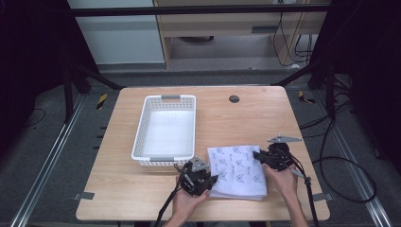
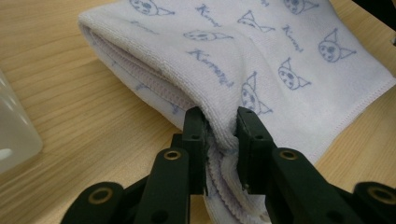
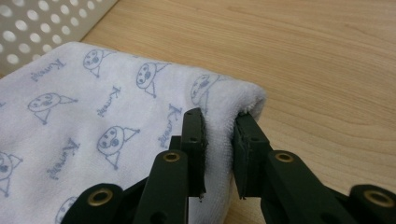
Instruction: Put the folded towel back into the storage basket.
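A folded white towel (image 1: 238,170) with blue cartoon prints lies on the wooden table (image 1: 222,118), near its front edge. My left gripper (image 1: 211,182) is shut on the towel's (image 2: 261,60) near-left edge, with the layered cloth pinched between its jaws (image 2: 222,133). At the right side my right gripper (image 1: 257,156) is shut on the towel's (image 3: 93,116) folded edge, cloth bunched between its jaws (image 3: 219,135). Both hands hold the grippers low at the table.
A white perforated basket (image 1: 166,130) stands just left of the towel and behind it, its wall (image 3: 42,23) close to the cloth. A round grommet hole (image 1: 234,99) sits at the table's back. Bare wood lies right of the towel.
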`<state>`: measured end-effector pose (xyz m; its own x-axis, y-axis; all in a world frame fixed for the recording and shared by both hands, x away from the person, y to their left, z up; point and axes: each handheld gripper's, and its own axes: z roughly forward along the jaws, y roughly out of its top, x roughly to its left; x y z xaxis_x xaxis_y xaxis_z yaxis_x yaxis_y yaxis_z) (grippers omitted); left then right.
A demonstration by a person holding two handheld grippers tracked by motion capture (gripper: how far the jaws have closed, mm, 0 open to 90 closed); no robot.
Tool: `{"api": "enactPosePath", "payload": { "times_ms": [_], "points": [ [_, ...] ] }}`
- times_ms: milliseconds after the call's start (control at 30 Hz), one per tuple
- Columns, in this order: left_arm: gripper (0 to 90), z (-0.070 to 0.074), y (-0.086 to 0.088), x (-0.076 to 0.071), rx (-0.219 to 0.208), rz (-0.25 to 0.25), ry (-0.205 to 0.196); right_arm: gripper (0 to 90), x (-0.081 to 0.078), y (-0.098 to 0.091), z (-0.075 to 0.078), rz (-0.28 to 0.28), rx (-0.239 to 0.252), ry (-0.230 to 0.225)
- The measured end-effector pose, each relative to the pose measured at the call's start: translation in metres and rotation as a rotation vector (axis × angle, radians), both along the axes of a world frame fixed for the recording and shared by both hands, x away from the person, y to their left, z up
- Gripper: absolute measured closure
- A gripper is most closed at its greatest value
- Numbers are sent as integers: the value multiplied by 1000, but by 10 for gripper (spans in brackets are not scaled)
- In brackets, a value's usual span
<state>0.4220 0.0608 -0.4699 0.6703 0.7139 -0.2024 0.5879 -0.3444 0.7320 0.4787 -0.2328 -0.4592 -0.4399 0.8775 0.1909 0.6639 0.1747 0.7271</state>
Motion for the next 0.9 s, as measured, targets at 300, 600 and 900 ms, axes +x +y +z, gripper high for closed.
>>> {"api": "enactPosePath", "payload": {
  "times_ms": [300, 600, 900],
  "points": [
    [748, 15, 6, -3, -9, -2, -33, 770, -7, 1, 15, 12, 17, -49],
    [748, 31, 12, -5, -13, -3, -66, 770, -12, 5, 28, 12, 36, -99],
    [748, 40, 14, -7, -24, -2, -94, 771, -15, 6, 39, 9, 40, -134]
  ]
}}
